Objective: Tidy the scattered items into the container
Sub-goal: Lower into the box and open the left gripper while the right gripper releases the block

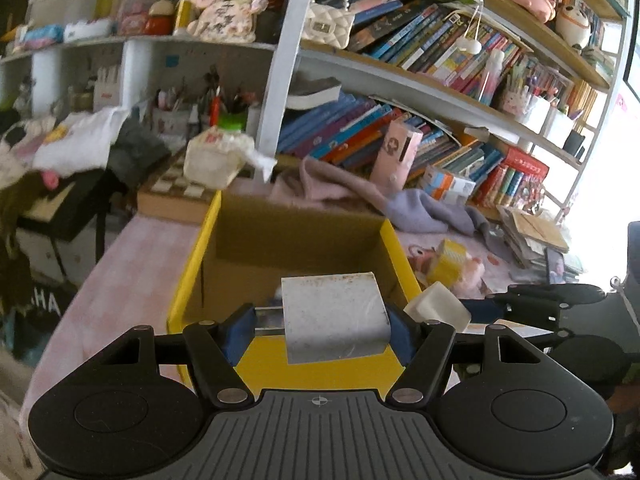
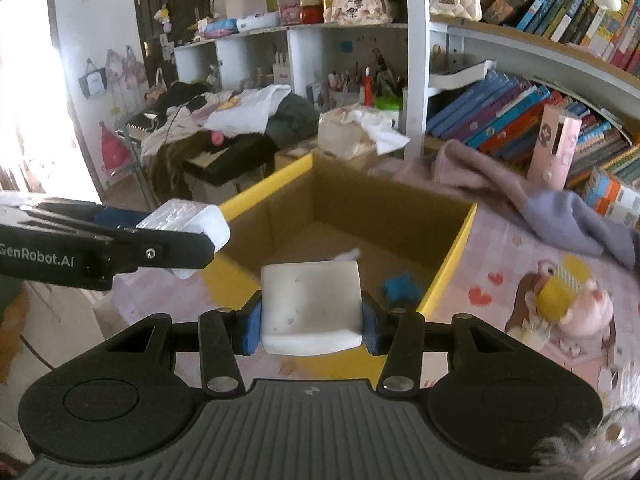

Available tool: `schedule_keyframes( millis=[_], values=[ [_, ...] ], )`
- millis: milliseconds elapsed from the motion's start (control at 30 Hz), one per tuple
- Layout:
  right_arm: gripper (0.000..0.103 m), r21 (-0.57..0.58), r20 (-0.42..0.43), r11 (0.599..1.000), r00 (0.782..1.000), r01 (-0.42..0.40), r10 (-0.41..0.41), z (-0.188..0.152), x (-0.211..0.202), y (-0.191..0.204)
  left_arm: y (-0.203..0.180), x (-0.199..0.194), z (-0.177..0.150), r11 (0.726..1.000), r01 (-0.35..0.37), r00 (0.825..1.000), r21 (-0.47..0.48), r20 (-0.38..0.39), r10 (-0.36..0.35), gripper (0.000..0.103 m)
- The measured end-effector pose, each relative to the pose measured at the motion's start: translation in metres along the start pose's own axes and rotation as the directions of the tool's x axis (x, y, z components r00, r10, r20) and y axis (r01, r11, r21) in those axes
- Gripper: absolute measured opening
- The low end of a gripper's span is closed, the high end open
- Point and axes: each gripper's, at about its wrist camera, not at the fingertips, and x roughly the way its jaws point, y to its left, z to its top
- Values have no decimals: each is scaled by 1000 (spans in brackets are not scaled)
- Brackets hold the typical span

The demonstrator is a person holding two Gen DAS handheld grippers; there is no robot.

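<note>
A cardboard box with yellow flaps (image 1: 390,240) (image 2: 452,252) stands open on the pink tablecloth. My left gripper (image 1: 320,334) is shut on a grey-white block (image 1: 334,316) and holds it over the box's near edge; it also shows in the right wrist view (image 2: 188,220). My right gripper (image 2: 312,326) is shut on a white block (image 2: 312,308), over the box's near edge; that block shows in the left wrist view (image 1: 438,306). A blue item (image 2: 402,286) and a small white item (image 2: 348,255) lie inside the box. A yellow item (image 1: 450,264) (image 2: 562,286) lies on the table, right of the box.
A purple-pink cloth (image 1: 420,208) (image 2: 560,216) lies behind the box on the right. Bookshelves (image 1: 420,92) line the back. A tissue pack (image 1: 212,160) and a wooden board sit behind the box on the left. Clothes (image 2: 248,112) pile up at far left.
</note>
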Motion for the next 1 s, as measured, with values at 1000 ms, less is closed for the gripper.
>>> schedule_keyframes(
  millis=[1000],
  values=[
    [44, -369, -322, 920, 947, -133, 8, 37, 172, -52, -4, 244, 65, 939, -17, 906, 344, -391, 160, 69]
  ],
)
